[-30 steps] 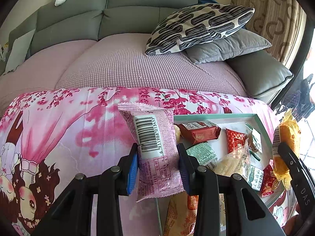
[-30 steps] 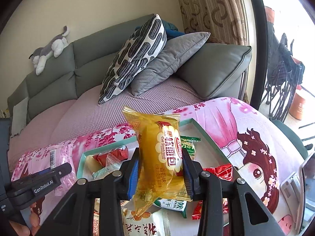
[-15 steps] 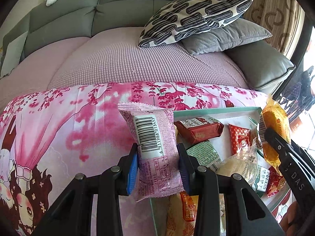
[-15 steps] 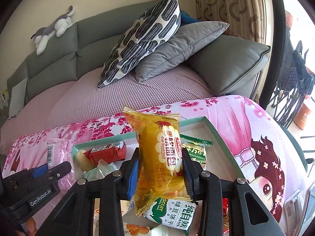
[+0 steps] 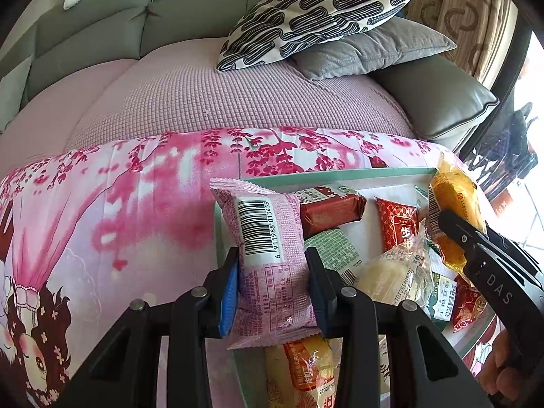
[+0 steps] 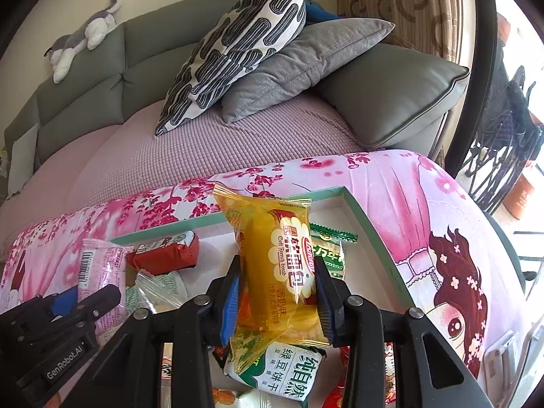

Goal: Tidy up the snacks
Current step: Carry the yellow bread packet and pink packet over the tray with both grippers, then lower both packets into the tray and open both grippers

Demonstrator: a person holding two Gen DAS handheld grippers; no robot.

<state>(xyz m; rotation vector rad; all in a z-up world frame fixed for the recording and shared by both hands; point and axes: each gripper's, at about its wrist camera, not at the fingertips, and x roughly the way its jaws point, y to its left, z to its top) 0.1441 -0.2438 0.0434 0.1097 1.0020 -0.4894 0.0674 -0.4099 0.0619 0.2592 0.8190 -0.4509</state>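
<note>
Left wrist view: the left tool (image 5: 272, 278) is pressed in on a pink snack packet (image 5: 268, 265), blue pads biting both long edges near the packet's middle, barcode side facing the camera. The packet stands upright between the fingers and hangs above the near left corner of the green-rimmed tray (image 5: 340, 174), most likely so it can be lowered into a free spot among the other snacks. Beyond it in the tray lie a red-brown bar (image 5: 331, 209), a green wrapper (image 5: 335, 250), a red sachet (image 5: 396, 222) and a clear-wrapped pale cake (image 5: 391, 275); an orange packet (image 5: 302, 367) lies under the tool.

In the right wrist view the right tool (image 6: 277, 301) is likewise closed on a thing, pinching a yellow soft-bread packet (image 6: 278, 268) by its sides, upright, over the middle of the same tray (image 6: 370, 219). The jaws stand only as far apart as the packet is thick, squeezing it slightly. Below it rests a white and green bean-cake packet (image 6: 289, 377), and behind it a green sachet (image 6: 331, 251). The far right part of the tray floor looks bare, which I judge to be the likely landing place.

The tray sits on a pink printed cloth (image 6: 408, 183) covering the desk, with a sofa (image 6: 391, 102) and cushions beyond
</note>
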